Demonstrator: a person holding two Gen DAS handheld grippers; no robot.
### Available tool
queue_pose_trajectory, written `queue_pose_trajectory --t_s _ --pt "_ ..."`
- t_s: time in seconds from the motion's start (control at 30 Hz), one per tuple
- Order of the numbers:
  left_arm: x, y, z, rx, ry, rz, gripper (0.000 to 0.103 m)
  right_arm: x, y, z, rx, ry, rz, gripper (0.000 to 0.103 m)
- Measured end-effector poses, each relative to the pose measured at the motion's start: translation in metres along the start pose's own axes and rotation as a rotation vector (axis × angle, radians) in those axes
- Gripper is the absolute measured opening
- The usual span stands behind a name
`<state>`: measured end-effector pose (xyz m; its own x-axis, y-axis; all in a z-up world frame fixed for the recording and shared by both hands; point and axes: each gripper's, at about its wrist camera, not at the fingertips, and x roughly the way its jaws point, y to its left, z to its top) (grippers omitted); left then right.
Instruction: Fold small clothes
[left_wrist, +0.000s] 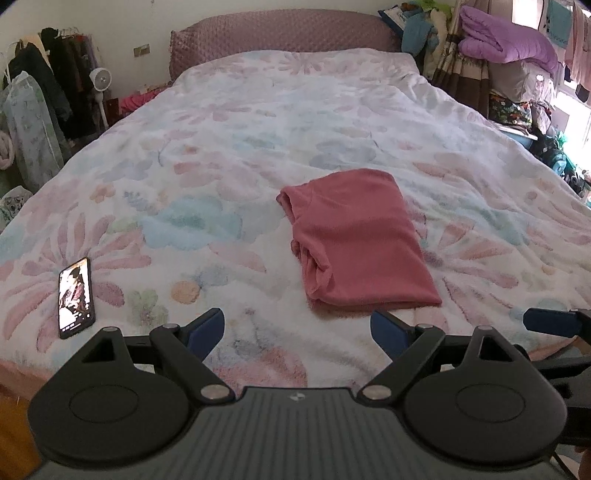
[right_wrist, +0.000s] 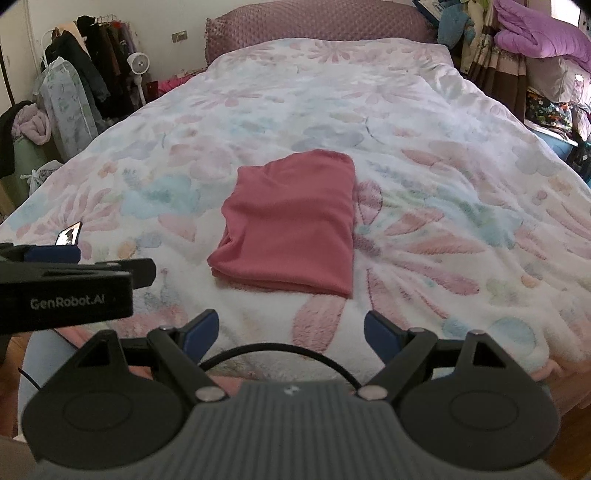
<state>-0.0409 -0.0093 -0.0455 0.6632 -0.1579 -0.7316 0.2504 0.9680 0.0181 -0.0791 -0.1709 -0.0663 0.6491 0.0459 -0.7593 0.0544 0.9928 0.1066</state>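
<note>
A pink garment (left_wrist: 354, 240) lies folded into a rough rectangle on the floral bedspread (left_wrist: 258, 140), its layered edges facing left. It also shows in the right wrist view (right_wrist: 291, 221). My left gripper (left_wrist: 297, 332) is open and empty, held just short of the garment's near edge. My right gripper (right_wrist: 291, 332) is open and empty, also short of the garment's near edge. The left gripper's body shows at the left of the right wrist view (right_wrist: 66, 291).
A phone (left_wrist: 75, 297) with a lit screen lies on the bedspread at the near left. A padded headboard (left_wrist: 280, 37) stands at the far end. Hanging clothes and a fan (left_wrist: 100, 79) stand at the left; piled bedding (left_wrist: 506, 40) at the right.
</note>
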Motion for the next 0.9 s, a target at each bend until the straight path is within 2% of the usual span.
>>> queue_pose_trajectory --t_s 0.9 --pt "0.0004 -0.0025 -0.0004 0.015 0.000 -0.012 0.103 0.0015 -0.0077 0.0007 0.013 0.001 0.005 0.082"
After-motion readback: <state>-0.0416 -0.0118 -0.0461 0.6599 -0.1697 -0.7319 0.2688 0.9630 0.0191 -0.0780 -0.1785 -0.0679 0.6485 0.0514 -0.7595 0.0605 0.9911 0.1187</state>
